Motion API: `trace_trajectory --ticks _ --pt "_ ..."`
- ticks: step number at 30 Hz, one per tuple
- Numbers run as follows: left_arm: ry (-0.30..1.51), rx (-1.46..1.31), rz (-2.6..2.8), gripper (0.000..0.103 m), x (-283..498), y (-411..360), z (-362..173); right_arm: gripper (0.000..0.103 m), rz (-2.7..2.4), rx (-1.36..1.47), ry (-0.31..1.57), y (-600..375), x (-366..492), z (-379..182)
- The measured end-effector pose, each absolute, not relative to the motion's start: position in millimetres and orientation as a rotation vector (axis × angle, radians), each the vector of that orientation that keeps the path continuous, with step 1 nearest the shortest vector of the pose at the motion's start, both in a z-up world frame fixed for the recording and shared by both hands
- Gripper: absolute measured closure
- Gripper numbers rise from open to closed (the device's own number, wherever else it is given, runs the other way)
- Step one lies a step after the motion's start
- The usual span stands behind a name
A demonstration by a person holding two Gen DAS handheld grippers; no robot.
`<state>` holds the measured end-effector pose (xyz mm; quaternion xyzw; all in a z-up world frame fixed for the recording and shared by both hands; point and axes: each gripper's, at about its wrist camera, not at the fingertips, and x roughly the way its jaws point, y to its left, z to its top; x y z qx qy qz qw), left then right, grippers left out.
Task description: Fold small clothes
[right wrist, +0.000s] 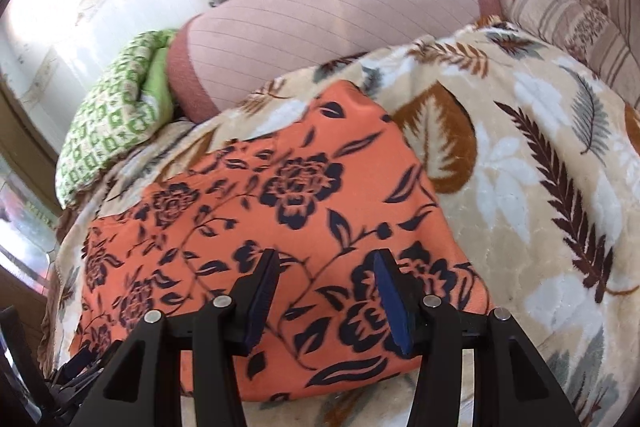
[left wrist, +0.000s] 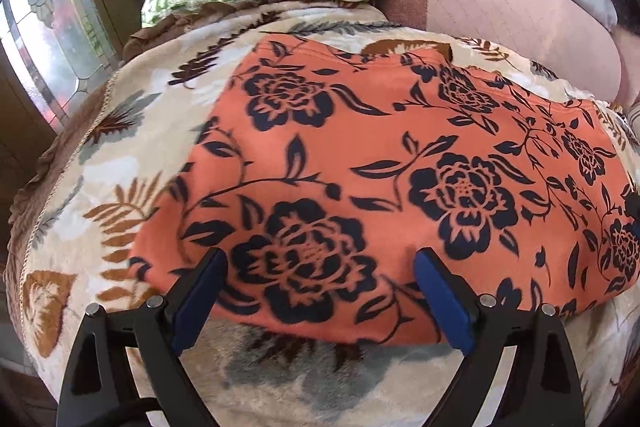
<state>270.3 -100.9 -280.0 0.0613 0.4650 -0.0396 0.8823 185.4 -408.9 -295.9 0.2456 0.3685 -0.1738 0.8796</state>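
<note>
Left hand-held gripper (left wrist: 320, 267) wide open, right hand-held gripper (right wrist: 326, 267) half-open — both empty above orange garment (left wrist: 380, 163)

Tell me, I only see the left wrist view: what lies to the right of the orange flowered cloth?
Observer: The leaf-print blanket runs on, and beyond it lies a striped cushion.
Operator: Is the other hand-held gripper holding the cloth?
Observer: No. The right hand-held gripper is open above the orange cloth, nothing between its pads.
Operator: Can it see mine?
Observer: Only dark parts at its lower left edge; I cannot tell what they are.
</note>
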Motion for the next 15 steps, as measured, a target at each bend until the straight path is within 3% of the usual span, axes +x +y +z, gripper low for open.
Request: trace_trajectory --ticks 7,11,15 --pt "0.951 0.111 -0.03 0.009 262 -80 -277 0.05 -0.3 0.499 0.811 -385 185 -301" --pt "0.982 0.147 -0.01 0.009 265 -78 -291 0.048 -0.278 0.487 0.981 -375 196 -331" --pt "0.976 0.122 -0.003 0.009 262 -74 -291 0.048 -0.263 0.443 0.963 -369 189 -328"
